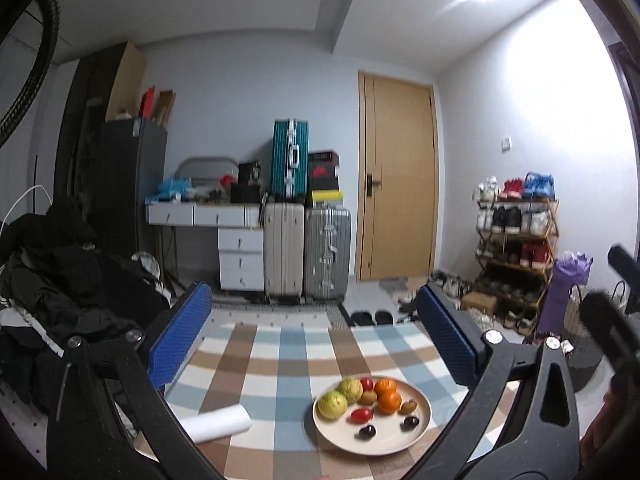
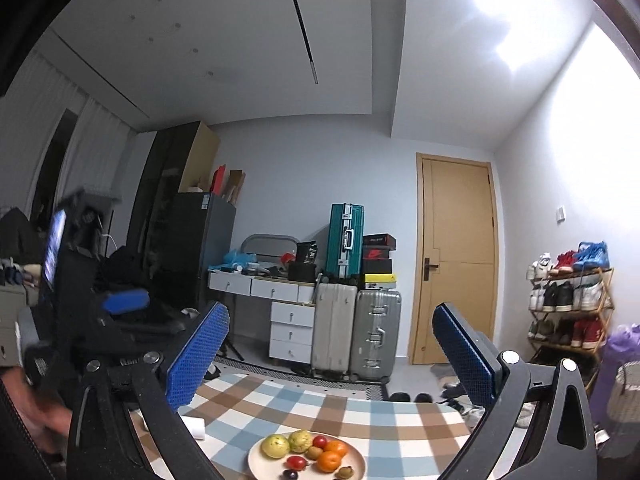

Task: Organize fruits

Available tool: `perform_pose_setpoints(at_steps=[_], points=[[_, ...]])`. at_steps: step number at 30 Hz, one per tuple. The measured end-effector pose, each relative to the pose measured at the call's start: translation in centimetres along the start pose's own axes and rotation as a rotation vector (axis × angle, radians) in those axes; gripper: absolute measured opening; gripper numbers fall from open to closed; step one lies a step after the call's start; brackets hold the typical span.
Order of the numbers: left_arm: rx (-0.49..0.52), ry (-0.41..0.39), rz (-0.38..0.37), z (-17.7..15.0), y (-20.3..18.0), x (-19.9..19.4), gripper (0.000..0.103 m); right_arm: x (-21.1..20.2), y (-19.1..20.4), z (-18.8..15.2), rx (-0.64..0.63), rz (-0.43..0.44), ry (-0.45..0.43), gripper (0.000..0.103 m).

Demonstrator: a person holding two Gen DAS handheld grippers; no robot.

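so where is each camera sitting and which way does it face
Left wrist: on the left gripper, facing level across the checked table toward the wooden door; its open blue fingers show.
Right wrist: on the right gripper, tilted slightly up, more ceiling; open fingers, with the other gripper at left.
Shared: the fruit plate, the suitcases and the shoe rack.

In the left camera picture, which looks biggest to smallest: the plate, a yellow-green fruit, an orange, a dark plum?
1. Plate, by far.
2. Yellow-green fruit.
3. Orange, only a little smaller than the yellow-green fruit, so that gap is unsure.
4. Dark plum, smallest, though it lies nearest the camera.
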State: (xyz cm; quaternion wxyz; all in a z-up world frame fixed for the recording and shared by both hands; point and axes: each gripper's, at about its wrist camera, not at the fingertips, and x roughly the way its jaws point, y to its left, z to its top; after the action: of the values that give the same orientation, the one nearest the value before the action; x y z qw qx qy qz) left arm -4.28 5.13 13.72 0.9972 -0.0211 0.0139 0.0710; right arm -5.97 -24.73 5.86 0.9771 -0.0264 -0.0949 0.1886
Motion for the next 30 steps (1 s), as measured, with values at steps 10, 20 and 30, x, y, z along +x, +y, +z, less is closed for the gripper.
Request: perform_pose_setpoints(at_steps=[10,20,30], points=[[0.0,-0.113,0.038,-4.6,1.8,-3.0,0.102,-0.3,-0.5,-2.5,-0.021,-0.069,0.061,0.103],[-0.01,0.002,0.041,-11.3,2.8,-0.2,0.102,0.8,-2.2,-7.9,-0.006,-0.133,0.142,0.103],[-0.015,0.133,0.043,-16.5,3.0,5.4,0.102,4.2,-3.0,-13.7,0.013,-0.113,0.233,0.103]])
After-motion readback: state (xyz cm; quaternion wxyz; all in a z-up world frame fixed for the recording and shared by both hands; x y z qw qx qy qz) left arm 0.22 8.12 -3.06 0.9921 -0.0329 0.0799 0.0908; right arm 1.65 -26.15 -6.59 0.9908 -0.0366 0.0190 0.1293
